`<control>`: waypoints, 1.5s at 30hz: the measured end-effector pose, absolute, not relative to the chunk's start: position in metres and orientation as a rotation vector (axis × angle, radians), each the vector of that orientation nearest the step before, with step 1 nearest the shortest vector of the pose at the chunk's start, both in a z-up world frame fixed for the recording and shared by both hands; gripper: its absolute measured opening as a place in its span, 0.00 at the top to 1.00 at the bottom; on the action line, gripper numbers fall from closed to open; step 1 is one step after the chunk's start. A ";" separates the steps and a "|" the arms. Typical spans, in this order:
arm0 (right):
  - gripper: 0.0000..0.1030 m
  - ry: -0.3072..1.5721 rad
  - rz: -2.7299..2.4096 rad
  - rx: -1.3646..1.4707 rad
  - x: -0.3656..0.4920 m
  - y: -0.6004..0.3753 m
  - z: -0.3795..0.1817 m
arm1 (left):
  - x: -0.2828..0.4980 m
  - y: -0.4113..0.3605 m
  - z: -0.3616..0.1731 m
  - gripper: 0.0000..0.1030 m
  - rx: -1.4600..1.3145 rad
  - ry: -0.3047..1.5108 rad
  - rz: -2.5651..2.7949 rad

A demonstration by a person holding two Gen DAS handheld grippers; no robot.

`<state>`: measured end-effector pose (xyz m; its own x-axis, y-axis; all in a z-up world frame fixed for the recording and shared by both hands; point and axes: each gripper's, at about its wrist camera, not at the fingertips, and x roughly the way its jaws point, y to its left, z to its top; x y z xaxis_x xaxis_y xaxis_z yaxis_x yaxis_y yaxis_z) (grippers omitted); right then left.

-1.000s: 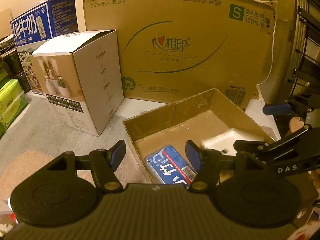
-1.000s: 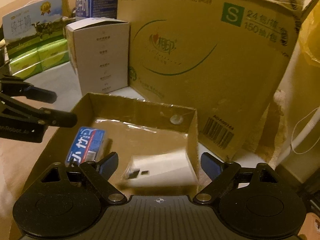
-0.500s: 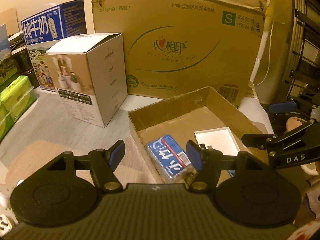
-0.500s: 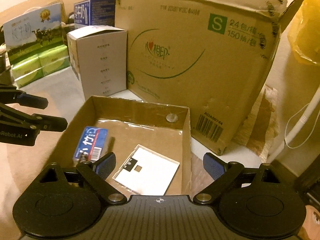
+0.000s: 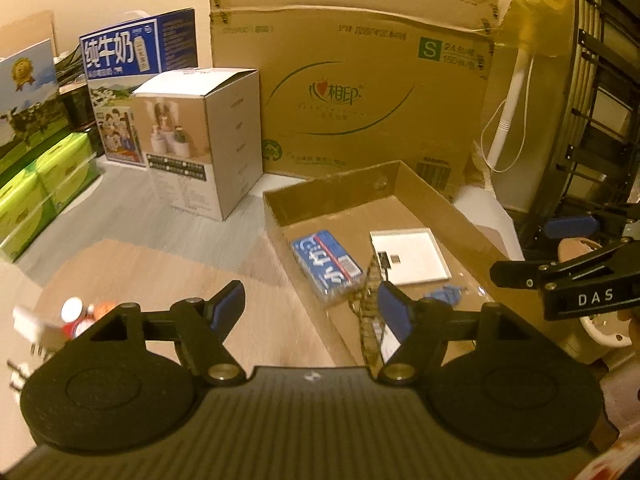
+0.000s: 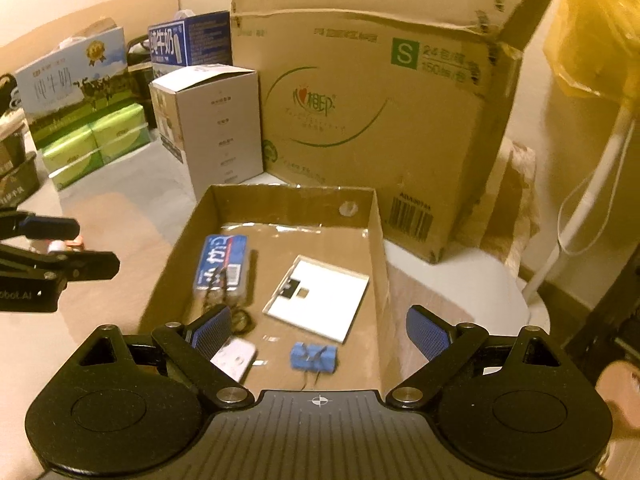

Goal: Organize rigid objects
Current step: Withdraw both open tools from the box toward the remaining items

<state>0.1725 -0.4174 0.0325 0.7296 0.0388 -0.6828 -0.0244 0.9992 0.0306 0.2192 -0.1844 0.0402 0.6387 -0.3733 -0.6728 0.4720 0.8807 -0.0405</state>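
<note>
A shallow open cardboard tray (image 6: 376, 236) (image 5: 436, 196) sits on the floor. In it lie a blue packet with white lettering (image 6: 222, 266) (image 5: 326, 266), a flat white square plate (image 6: 320, 300) (image 5: 410, 254), a small blue piece (image 6: 314, 356) (image 5: 444, 294) and a white device (image 6: 234, 358). My left gripper (image 5: 310, 310) is open and empty, above the tray's left wall. My right gripper (image 6: 318, 330) is open and empty, above the tray's near end. Small red and white items (image 5: 78, 316) lie on the floor to the left.
A large brown carton (image 6: 372, 116) (image 5: 360, 80) stands behind the tray. A white product box (image 5: 204, 140) (image 6: 216, 124) stands left of it, with milk cartons (image 5: 136, 64) and green tissue packs (image 6: 96, 144) beyond. A white pole (image 6: 576, 208) and black rack (image 5: 600, 92) stand right.
Both grippers have pulled back and up from the tray, so more of its contents show. The white plate that was tilted under the right gripper now lies flat in the tray.
</note>
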 end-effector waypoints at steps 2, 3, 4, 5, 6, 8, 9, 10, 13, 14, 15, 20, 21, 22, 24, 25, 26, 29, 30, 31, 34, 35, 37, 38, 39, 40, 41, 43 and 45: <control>0.09 0.754 0.032 0.042 0.161 -0.413 0.033 | 0.207 -0.178 0.041 0.29 0.134 0.734 -0.480; 0.09 0.753 0.032 0.053 0.156 -0.411 0.034 | 0.201 -0.174 0.042 0.28 0.124 0.734 -0.475; 0.09 0.751 0.032 0.069 0.149 -0.409 0.035 | 0.196 -0.171 0.042 0.27 0.119 0.734 -0.472; 0.09 0.749 0.033 0.083 0.144 -0.407 0.035 | 0.191 -0.167 0.042 0.26 0.113 0.732 -0.469; 0.09 0.749 0.036 0.094 0.139 -0.403 0.035 | 0.185 -0.164 0.042 0.26 0.107 0.732 -0.464; 0.09 0.746 0.045 0.109 0.129 -0.397 0.035 | 0.175 -0.157 0.042 0.25 0.097 0.733 -0.459; 0.09 0.744 0.048 0.115 0.124 -0.393 0.036 | 0.169 -0.153 0.042 0.22 0.091 0.732 -0.453; 0.09 0.740 0.052 0.123 0.119 -0.389 0.036 | 0.165 -0.148 0.042 0.22 0.085 0.731 -0.448; 0.09 0.727 0.060 0.145 0.107 -0.378 0.038 | 0.150 -0.136 0.043 0.21 0.066 0.731 -0.436; 0.09 0.723 0.065 0.152 0.103 -0.373 0.039 | 0.146 -0.131 0.043 0.20 0.061 0.730 -0.430; 0.09 0.721 0.070 0.154 0.099 -0.369 0.039 | 0.142 -0.127 0.044 0.18 0.057 0.728 -0.425; 0.09 0.709 0.091 0.158 0.082 -0.348 0.039 | 0.120 -0.097 0.042 0.14 0.013 0.727 -0.392; 0.09 0.709 0.094 0.165 0.078 -0.344 0.038 | 0.116 -0.091 0.041 0.13 0.004 0.727 -0.383; 0.09 0.711 0.097 0.170 0.075 -0.341 0.037 | 0.113 -0.085 0.040 0.12 0.002 0.728 -0.374; 0.09 0.715 0.105 0.173 0.069 -0.334 0.033 | 0.108 -0.073 0.037 0.12 0.003 0.733 -0.356; 0.09 0.717 0.109 0.173 0.067 -0.330 0.031 | 0.105 -0.067 0.036 0.12 0.002 0.735 -0.343; 0.09 0.720 0.116 0.173 0.064 -0.325 0.029 | 0.103 -0.059 0.034 0.12 -0.002 0.738 -0.329; 0.09 0.723 0.129 0.172 0.059 -0.315 0.025 | 0.096 -0.037 0.030 0.12 -0.018 0.740 -0.277; 0.09 0.724 0.137 0.169 0.058 -0.311 0.023 | 0.095 -0.030 0.029 0.12 -0.025 0.742 -0.263; 0.09 0.726 0.143 0.166 0.057 -0.307 0.022 | 0.094 -0.022 0.026 0.12 -0.028 0.744 -0.245; 0.09 0.730 0.162 0.158 0.057 -0.297 0.019 | 0.091 -0.003 0.020 0.12 -0.015 0.754 -0.183; 0.09 0.732 0.167 0.155 0.058 -0.293 0.019 | 0.091 0.003 0.018 0.12 -0.020 0.759 -0.170; 0.09 0.732 0.181 0.147 0.059 -0.286 0.018 | 0.091 0.015 0.015 0.12 -0.036 0.766 -0.146; 0.09 0.731 0.186 0.144 0.059 -0.283 0.017 | 0.091 0.021 0.013 0.12 -0.041 0.769 -0.134; 0.09 0.732 0.193 0.142 0.060 -0.279 0.016 | 0.092 0.026 0.012 0.12 -0.041 0.771 -0.125; 0.09 0.733 0.200 0.141 0.061 -0.276 0.015 | 0.093 0.029 0.011 0.12 -0.039 0.774 -0.116; 0.09 0.736 0.205 0.139 0.062 -0.273 0.015 | 0.094 0.034 0.011 0.12 -0.036 0.775 -0.106; 0.09 0.740 0.216 0.129 0.065 -0.267 0.013 | 0.097 0.040 0.010 0.12 -0.034 0.773 -0.093; 0.09 0.744 0.226 0.119 0.068 -0.261 0.011 | 0.100 0.046 0.009 0.12 -0.034 0.771 -0.080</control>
